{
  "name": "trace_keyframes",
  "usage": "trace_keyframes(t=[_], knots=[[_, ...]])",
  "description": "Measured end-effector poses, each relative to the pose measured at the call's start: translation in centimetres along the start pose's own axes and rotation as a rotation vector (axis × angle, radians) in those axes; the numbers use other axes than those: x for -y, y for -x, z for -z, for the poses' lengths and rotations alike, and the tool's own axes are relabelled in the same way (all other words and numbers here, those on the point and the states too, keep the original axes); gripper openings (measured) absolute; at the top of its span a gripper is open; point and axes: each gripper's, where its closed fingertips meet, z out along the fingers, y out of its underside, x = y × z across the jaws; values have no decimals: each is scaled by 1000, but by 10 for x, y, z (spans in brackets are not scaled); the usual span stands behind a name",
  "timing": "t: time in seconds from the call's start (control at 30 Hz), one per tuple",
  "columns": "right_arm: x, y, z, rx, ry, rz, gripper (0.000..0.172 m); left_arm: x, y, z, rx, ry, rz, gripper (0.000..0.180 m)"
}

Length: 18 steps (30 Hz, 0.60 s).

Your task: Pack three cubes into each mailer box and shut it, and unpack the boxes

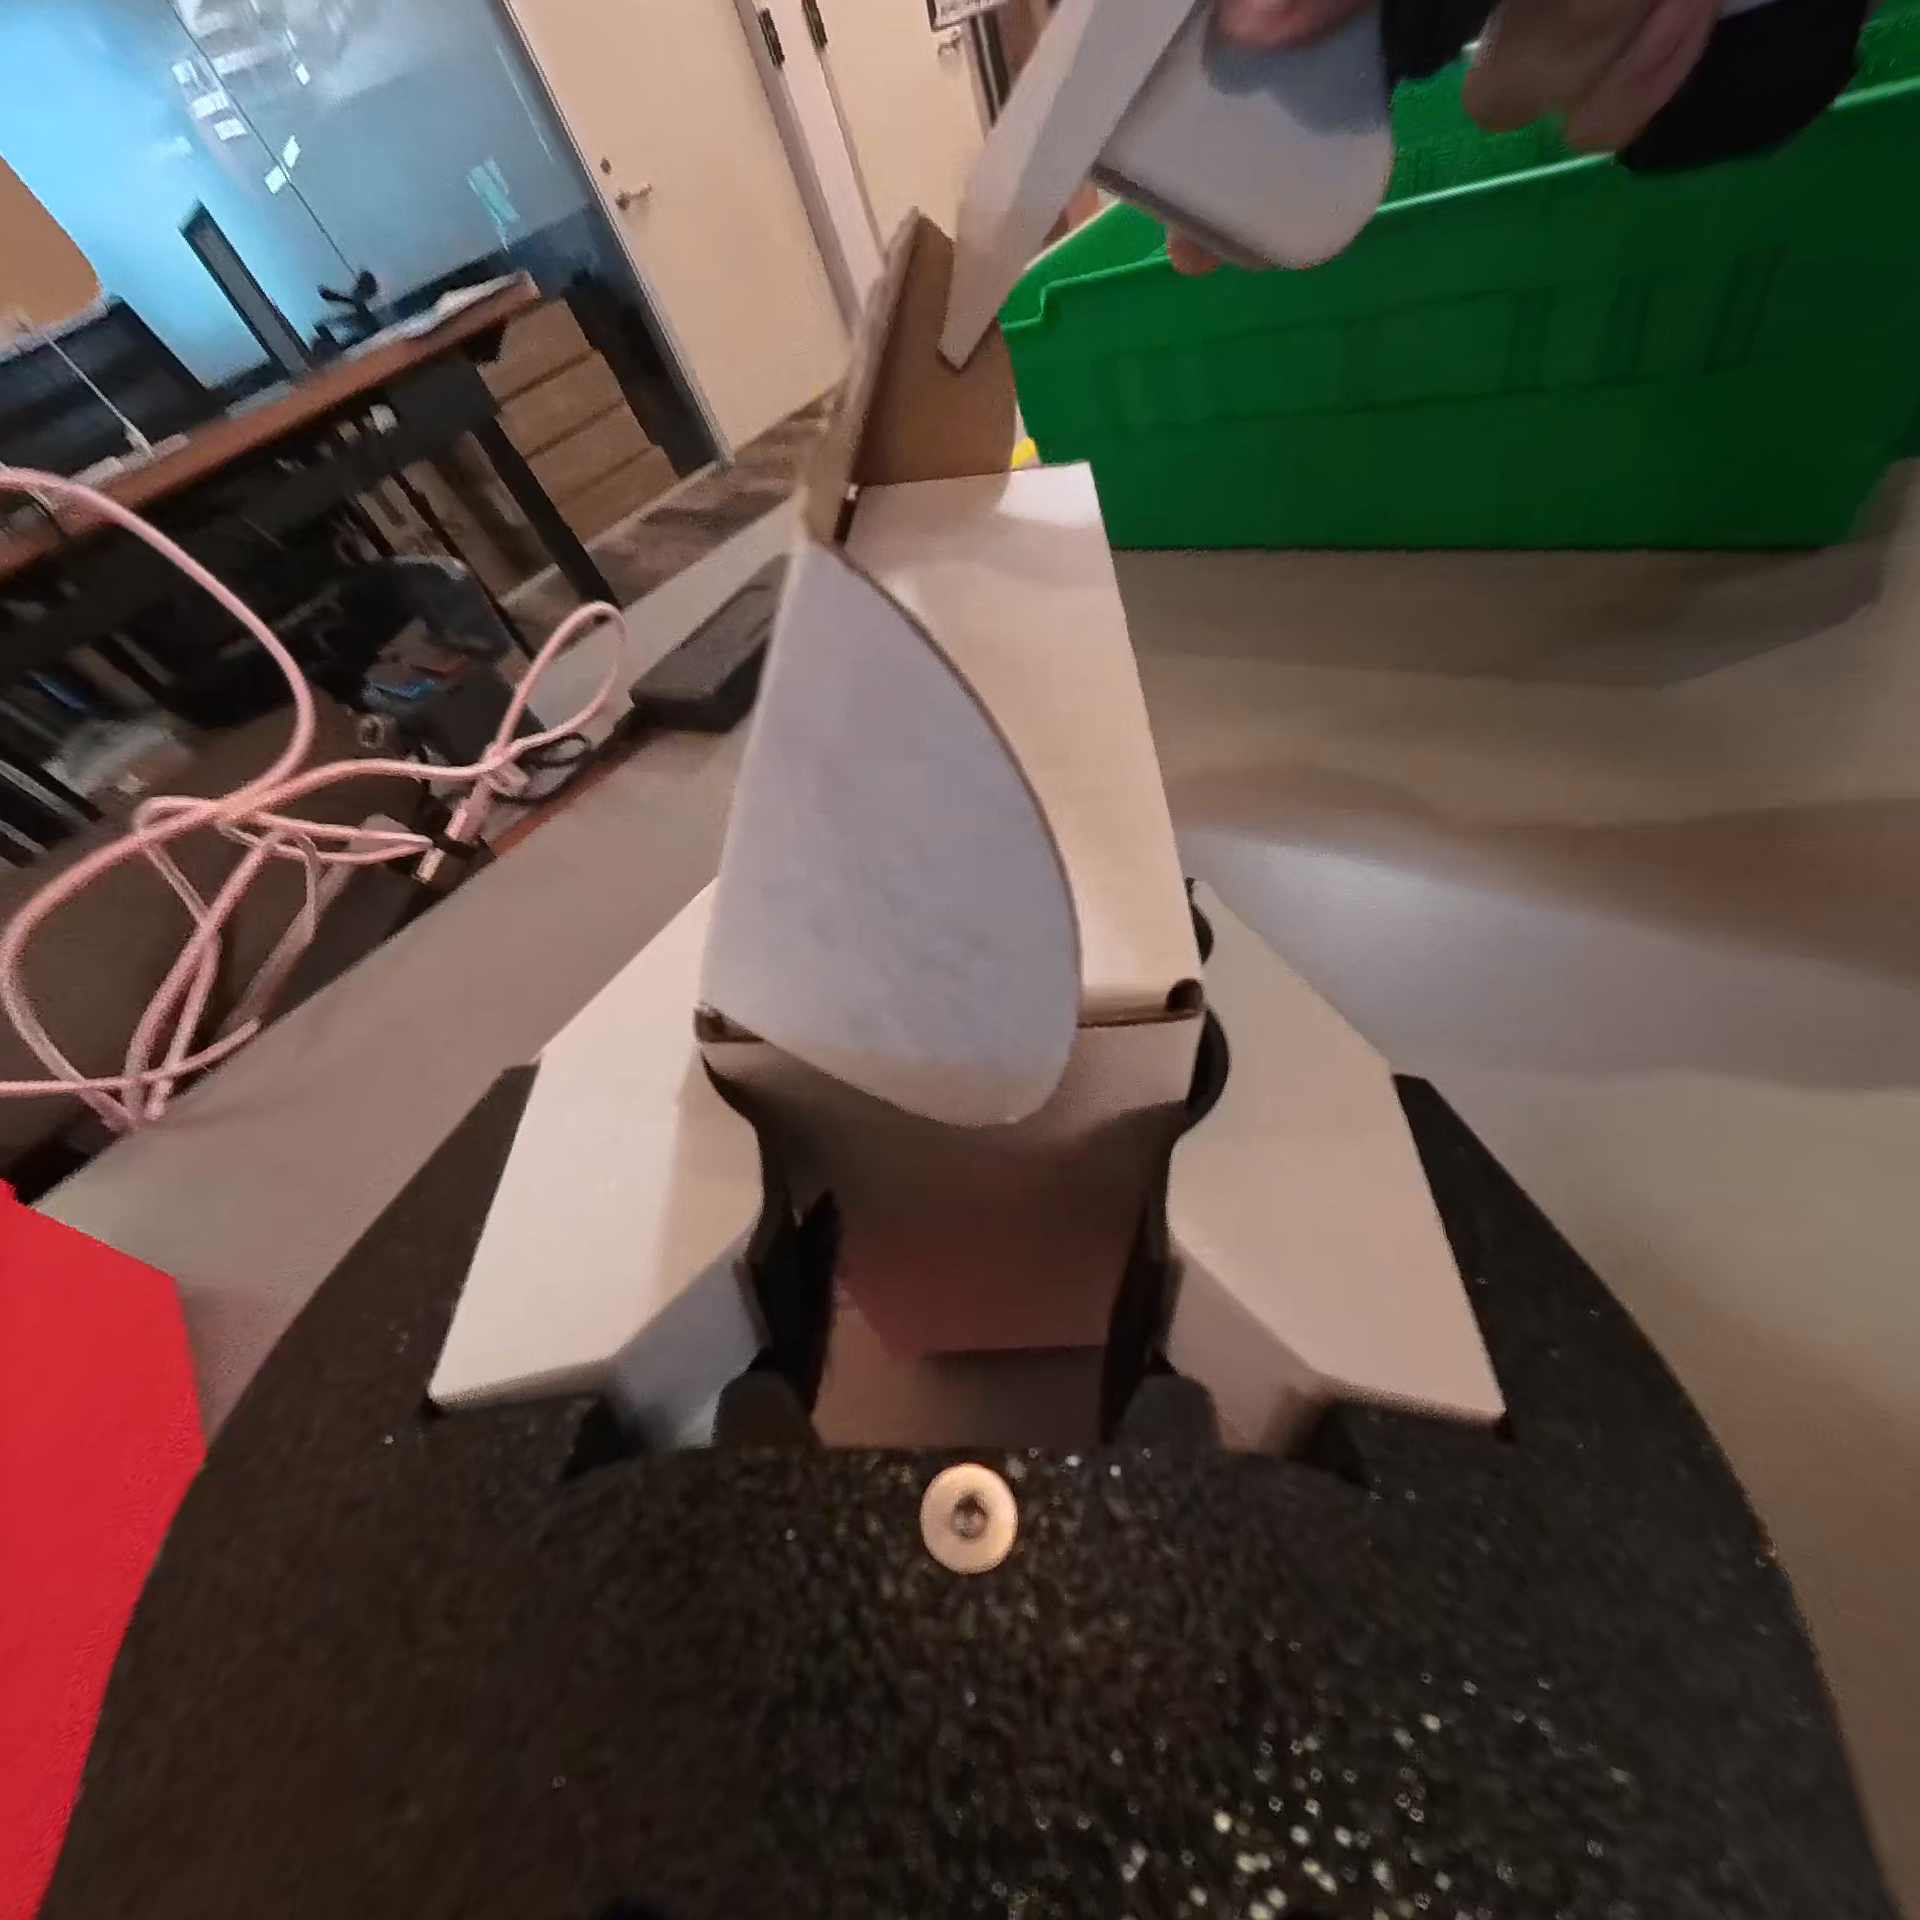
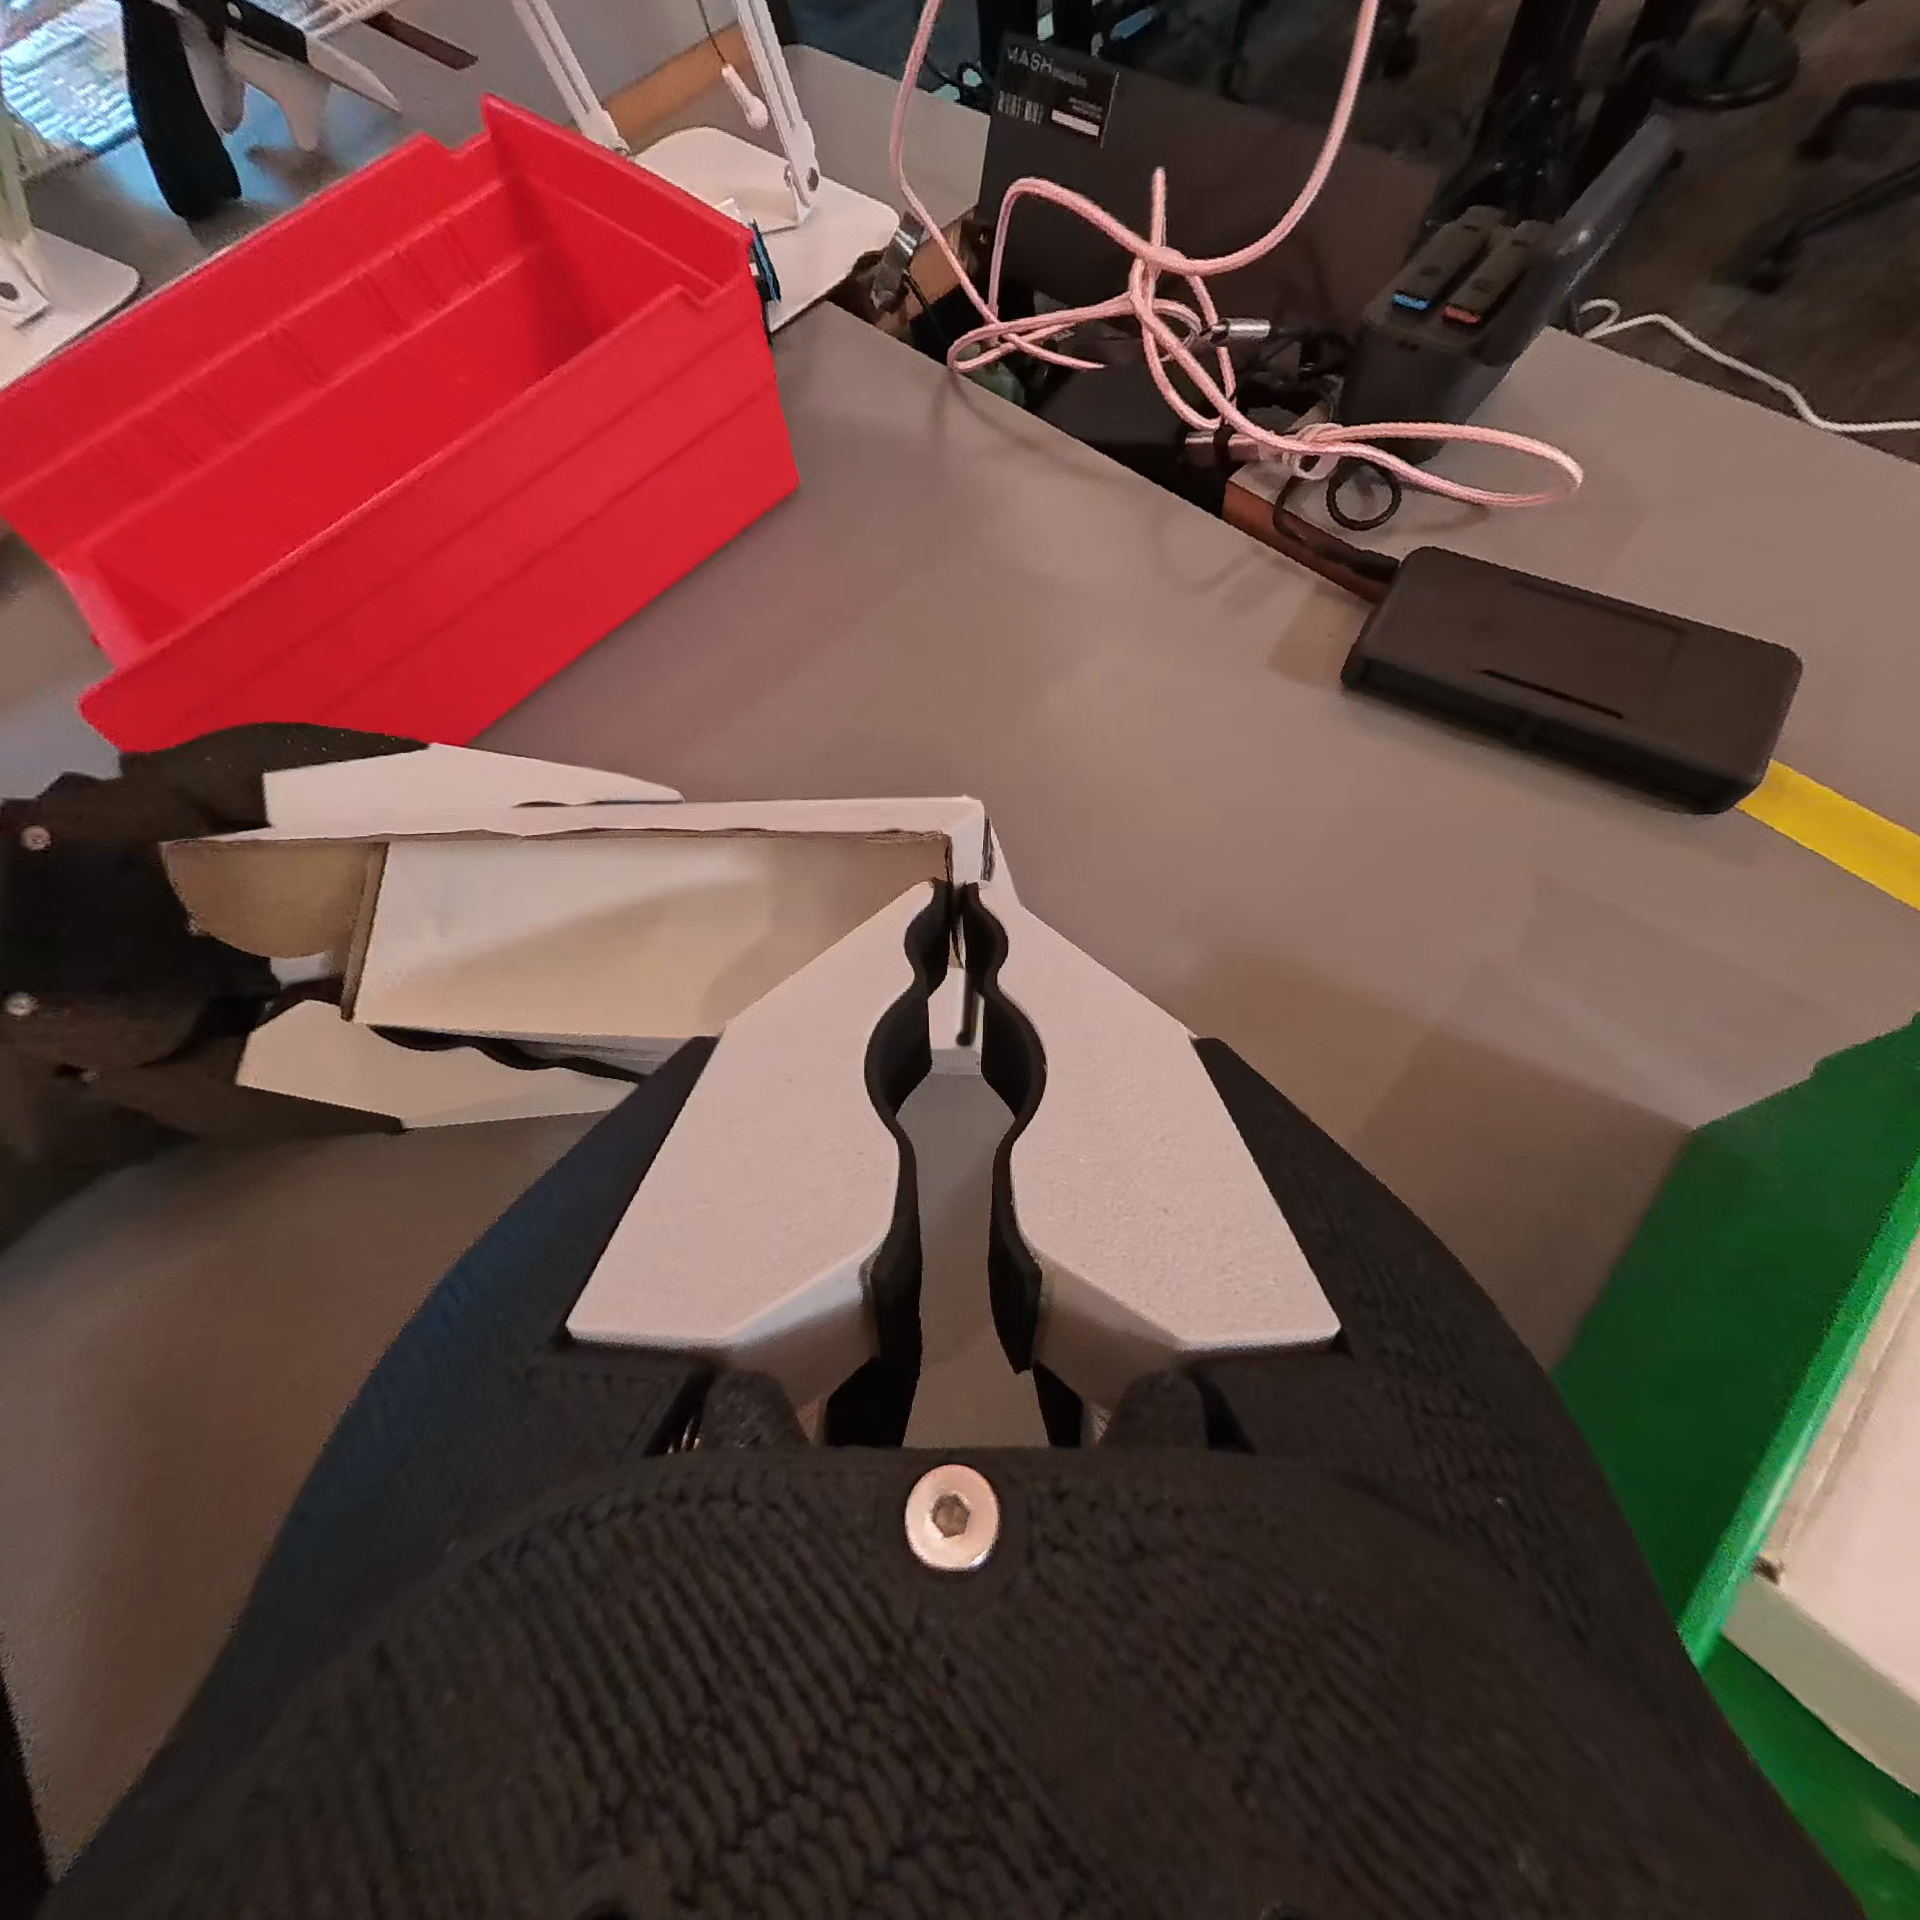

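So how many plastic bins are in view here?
2. A red bin sits on the table behind the white mailer box; a green bin stands at its far end. More may be out of frame.

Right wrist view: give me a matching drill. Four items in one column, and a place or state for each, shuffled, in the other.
Items
1. red bin
2. green bin
3. pink cable
4. mailer box

Places or states
a. between the left claw's fingers
b. tangled past the table's far edge
c. at the right edge, something white inside
d. open-topped, on the table beyond the left claw

Pairs: 1-d, 2-c, 3-b, 4-a
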Motion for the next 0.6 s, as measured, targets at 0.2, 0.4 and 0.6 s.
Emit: trace_keyframes(t=[0.2, 0.4, 0.6], knots=[[-7, 0, -13, -31, 46, 33, 0, -5, 5, 1, -48, 3, 149, 76], [29, 36, 22, -143, -49, 192, 29, -7, 8, -1, -17, 17, 182, 76], [-10, 147, -11, 213, 166, 333, 25, -8, 10, -1, 10, 14, 182, 78]])
